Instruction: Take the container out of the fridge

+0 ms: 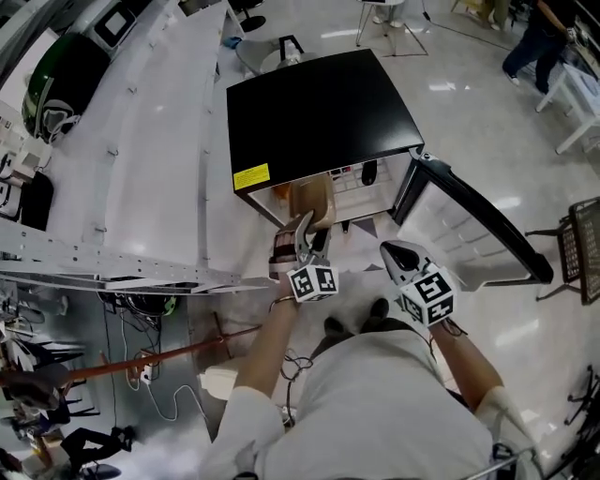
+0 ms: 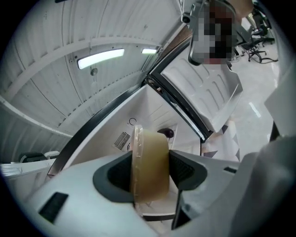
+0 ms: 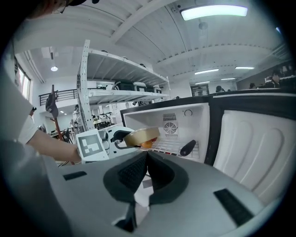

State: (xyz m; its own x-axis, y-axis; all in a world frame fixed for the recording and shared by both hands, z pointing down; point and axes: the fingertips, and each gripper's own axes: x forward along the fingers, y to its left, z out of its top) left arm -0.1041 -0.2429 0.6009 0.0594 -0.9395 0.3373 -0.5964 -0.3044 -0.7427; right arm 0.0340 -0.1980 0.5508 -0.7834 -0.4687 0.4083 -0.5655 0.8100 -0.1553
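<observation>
At the open fridge [image 1: 319, 112] the left claw [image 2: 151, 172] clamps the container [image 2: 152, 143], dark object [image 3: 188, 148] behind; right claw [image 3: 147, 158] closed.

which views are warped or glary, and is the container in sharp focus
Both gripper views are fisheye with dark rounded corners; left gripper view shows the container close and slightly soft; head view has lamp glare on the floor; right gripper view's ceiling light blows out.

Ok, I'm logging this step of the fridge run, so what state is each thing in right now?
Fridge: door swung wide open.
Container: lid on, held in the air at the fridge's opening.
Left gripper: shut on the container.
Right gripper: shut, empty.
Dark object: lying on the wire shelf inside.
</observation>
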